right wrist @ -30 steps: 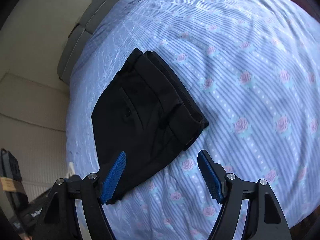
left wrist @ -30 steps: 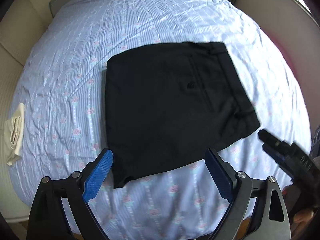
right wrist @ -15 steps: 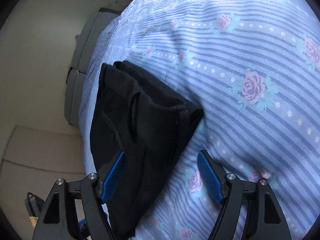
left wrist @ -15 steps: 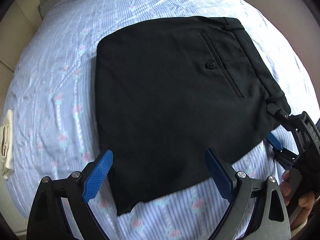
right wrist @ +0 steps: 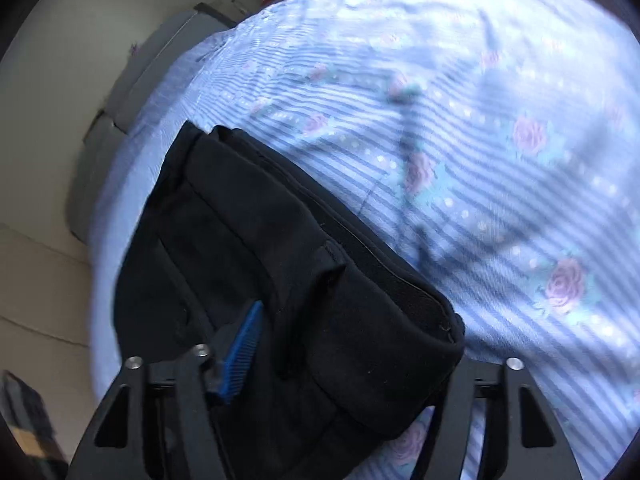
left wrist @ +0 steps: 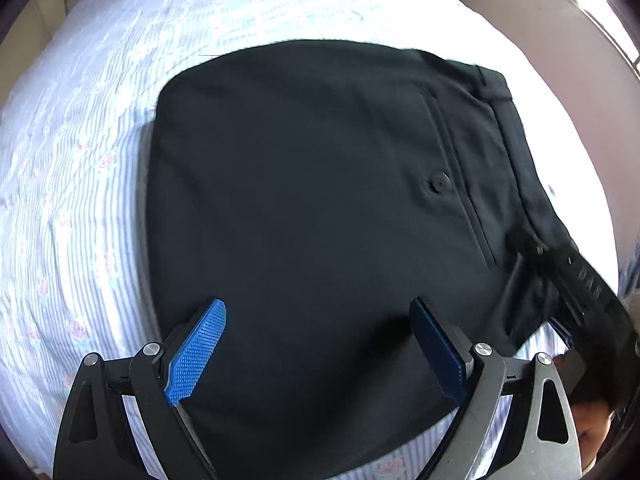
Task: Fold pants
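The black pants (left wrist: 312, 200) lie folded into a compact rectangle on the blue striped floral bedsheet (left wrist: 80, 160), back pocket button and waistband to the right. My left gripper (left wrist: 320, 344) is open, its blue pads straddling the near edge of the pants. My right gripper (right wrist: 340, 352) is open with the waistband corner of the pants (right wrist: 320, 280) between its jaws; the right pad is hidden under the cloth. The right gripper also shows at the pants' right corner in the left wrist view (left wrist: 576, 280).
The bed's sheet (right wrist: 480, 160) stretches far to the right. A grey headboard or cushion (right wrist: 132, 92) and a cream wall lie beyond the bed's left edge. A dark object sits on the floor at lower left (right wrist: 28, 420).
Both grippers have moved in close to the pants. The right gripper has slid its jaws around the waistband corner; the left now straddles the near edge.
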`<state>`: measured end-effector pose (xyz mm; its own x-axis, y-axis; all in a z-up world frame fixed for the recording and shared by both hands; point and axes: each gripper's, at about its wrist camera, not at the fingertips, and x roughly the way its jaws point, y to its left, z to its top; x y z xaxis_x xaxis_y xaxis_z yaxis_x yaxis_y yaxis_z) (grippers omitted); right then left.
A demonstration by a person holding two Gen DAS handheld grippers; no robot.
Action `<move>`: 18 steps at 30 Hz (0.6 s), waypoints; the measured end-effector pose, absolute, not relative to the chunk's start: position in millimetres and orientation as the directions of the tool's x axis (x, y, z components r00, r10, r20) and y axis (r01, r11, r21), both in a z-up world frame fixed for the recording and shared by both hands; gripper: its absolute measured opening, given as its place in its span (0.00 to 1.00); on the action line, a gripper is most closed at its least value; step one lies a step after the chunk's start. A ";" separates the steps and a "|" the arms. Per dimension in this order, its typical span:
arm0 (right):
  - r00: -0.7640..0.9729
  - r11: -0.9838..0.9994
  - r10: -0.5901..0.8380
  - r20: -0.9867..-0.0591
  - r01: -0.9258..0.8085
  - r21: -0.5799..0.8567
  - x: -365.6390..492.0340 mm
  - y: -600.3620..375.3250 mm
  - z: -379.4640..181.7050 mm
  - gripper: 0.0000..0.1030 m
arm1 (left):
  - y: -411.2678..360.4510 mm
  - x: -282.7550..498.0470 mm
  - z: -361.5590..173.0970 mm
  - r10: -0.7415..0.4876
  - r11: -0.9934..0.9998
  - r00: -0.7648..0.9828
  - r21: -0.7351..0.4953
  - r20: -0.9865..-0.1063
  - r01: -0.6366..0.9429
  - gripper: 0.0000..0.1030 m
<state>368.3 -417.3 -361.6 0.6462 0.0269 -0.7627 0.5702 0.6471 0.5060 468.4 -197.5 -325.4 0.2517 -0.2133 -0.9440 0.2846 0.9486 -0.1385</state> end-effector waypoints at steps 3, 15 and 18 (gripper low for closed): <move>0.602 0.697 -0.043 -0.797 0.590 0.408 375.2 -406.0 -348.4 0.41 | -181.8 479.7 -322.4 -0.228 0.943 0.261 -0.146 -0.938 0.299 0.91; 0.444 0.780 -0.185 -0.877 0.609 0.144 394.3 -378.7 -321.0 0.36 | -104.6 532.6 -312.4 -0.404 0.859 0.249 -0.272 -0.880 0.435 0.91; 0.412 0.780 -0.187 -0.892 0.614 0.120 401.2 -381.3 -323.9 0.36 | -89.0 559.4 -324.4 -0.449 0.843 0.213 -0.332 -0.867 0.424 0.89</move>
<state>401.2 -381.3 -323.9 0.4117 -0.1868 -0.8920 0.6138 0.7803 0.1199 559.4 -89.0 -324.4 0.2135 -0.4495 -0.8674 0.4237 0.8426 -0.3323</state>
